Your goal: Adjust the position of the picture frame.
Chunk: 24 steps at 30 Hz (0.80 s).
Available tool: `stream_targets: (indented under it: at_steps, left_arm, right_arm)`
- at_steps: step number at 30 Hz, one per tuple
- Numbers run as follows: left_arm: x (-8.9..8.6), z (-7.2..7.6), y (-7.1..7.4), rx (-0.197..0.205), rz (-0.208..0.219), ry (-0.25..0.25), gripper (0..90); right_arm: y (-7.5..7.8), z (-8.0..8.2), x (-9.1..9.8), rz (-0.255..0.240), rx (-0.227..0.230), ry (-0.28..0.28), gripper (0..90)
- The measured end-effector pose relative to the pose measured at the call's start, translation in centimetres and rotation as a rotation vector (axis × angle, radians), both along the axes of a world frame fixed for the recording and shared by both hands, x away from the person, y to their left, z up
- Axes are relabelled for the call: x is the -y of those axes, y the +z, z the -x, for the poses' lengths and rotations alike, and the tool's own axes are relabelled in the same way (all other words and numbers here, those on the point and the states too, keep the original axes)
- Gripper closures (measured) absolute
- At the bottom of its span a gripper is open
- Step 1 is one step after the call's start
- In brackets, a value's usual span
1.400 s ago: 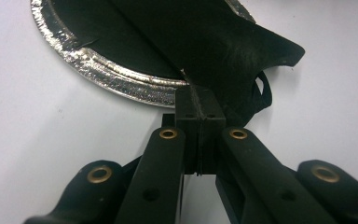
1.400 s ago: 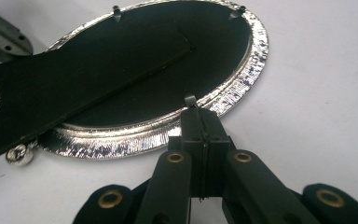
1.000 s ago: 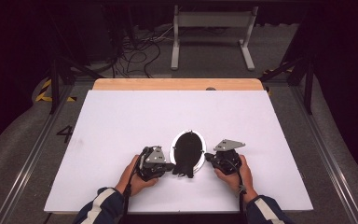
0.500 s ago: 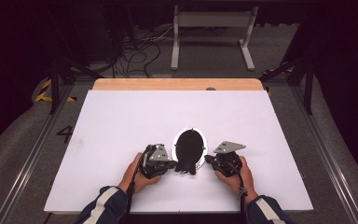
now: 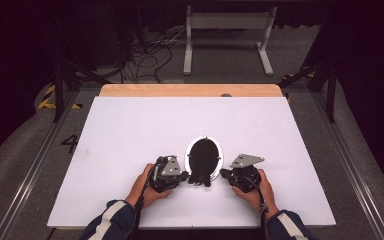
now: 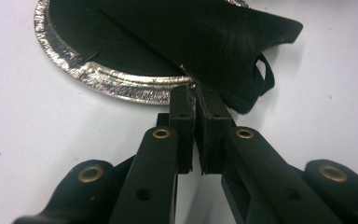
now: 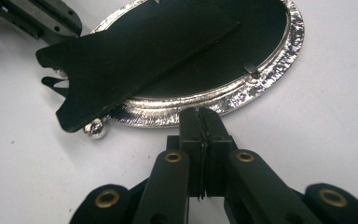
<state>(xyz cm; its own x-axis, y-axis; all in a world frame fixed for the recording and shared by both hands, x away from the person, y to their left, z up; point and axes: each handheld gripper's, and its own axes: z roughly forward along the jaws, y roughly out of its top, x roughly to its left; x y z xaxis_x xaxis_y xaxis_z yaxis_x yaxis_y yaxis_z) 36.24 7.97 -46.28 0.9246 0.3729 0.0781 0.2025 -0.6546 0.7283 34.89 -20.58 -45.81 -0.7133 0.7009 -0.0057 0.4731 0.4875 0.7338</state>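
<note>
Oval frame between both grippers, face down near the table's front edge.

Oval picture frame point(image 5: 204, 159) lies long axis fore-aft; left gripper point(image 6: 193, 100) pinches its black stand flap point(image 6: 223, 42), right gripper point(image 7: 200, 119) closed at the silver rim point(image 7: 261, 88), both equally near.

Grey floor point(image 5: 230, 55), dark surroundings

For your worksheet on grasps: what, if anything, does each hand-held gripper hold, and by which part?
Both grip the oval picture frame by its silver rim: the left hand-held gripper beside the black stand, the right hand-held gripper on the near edge.
</note>
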Motion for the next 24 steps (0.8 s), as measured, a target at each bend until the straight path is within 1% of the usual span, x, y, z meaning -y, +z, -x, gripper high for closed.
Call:
stream_targets:
  at_steps: [5, 6, 7, 8, 11, 12, 13, 14, 16, 18, 20, 21, 22, 23, 24]
  left_arm:
    - [-1.9, 0.5, 0.8, 0.031, 0.023, 0.019, 81.1]
    - [-2.5, 0.7, 1.0, 0.043, 0.024, 0.023, 80.1]
    - [-3.0, 0.9, 1.2, 0.048, 0.038, 0.029, 78.5]
    - [-3.4, 1.0, 1.4, 0.057, 0.040, 0.034, 76.4]
    - [-4.9, 1.5, 1.9, 0.075, 0.079, 0.057, 71.6]
    - [-5.4, 1.7, 2.0, 0.079, 0.081, 0.072, 69.5]
    - [-5.9, 2.1, 2.1, 0.093, 0.079, 0.086, 66.0]
    - [-6.2, 2.3, 2.2, 0.099, 0.080, 0.088, 63.3]
    - [-7.1, 2.9, 2.3, 0.095, 0.083, 0.108, 62.2]
    - [-8.1, 3.5, 2.3, 0.105, 0.083, 0.136, 57.5]
    - [-8.9, 4.0, 2.4, 0.113, 0.094, 0.153, 54.2]
    - [-9.3, 4.2, 2.4, 0.121, 0.092, 0.167, 51.4]
    - [-9.6, 4.3, 2.4, 0.126, 0.092, 0.180, 46.7]
    - [-10.2, 4.6, 2.3, 0.114, 0.101, 0.207, 43.7]
    - [-10.6, 4.7, 2.2, 0.110, 0.106, 0.219, 41.1]
  right_arm:
    - [0.1, 0.2, 0.3, -0.003, -0.017, 0.013, 88.2]
    - [0.2, 0.3, 0.4, -0.004, -0.020, 0.015, 87.9]
    - [0.3, 0.4, 0.4, -0.005, -0.023, 0.019, 87.6]
    - [0.4, 0.4, 0.5, -0.009, -0.025, 0.024, 87.0]
    - [0.8, 0.7, 0.6, -0.020, -0.029, 0.032, 83.7]
    - [0.9, 0.8, 0.7, -0.023, -0.029, 0.034, 83.7]
    - [1.0, 0.9, 0.8, -0.026, -0.029, 0.036, 83.7]
    - [1.1, 1.1, 0.8, -0.028, -0.031, 0.040, 83.5]
    - [1.3, 1.4, 0.9, -0.029, -0.030, 0.047, 82.9]
    - [1.5, 1.7, 0.9, -0.030, -0.032, 0.056, 81.7]
    - [1.6, 1.9, 0.9, -0.032, -0.037, 0.058, 81.0]
    - [1.7, 2.0, 1.0, -0.035, -0.036, 0.059, 80.7]
    - [1.7, 2.0, 1.0, -0.036, -0.038, 0.062, 79.8]
    - [1.8, 2.1, 1.0, -0.036, -0.039, 0.063, 79.4]
    - [1.8, 2.2, 1.0, -0.035, -0.043, 0.067, 78.8]
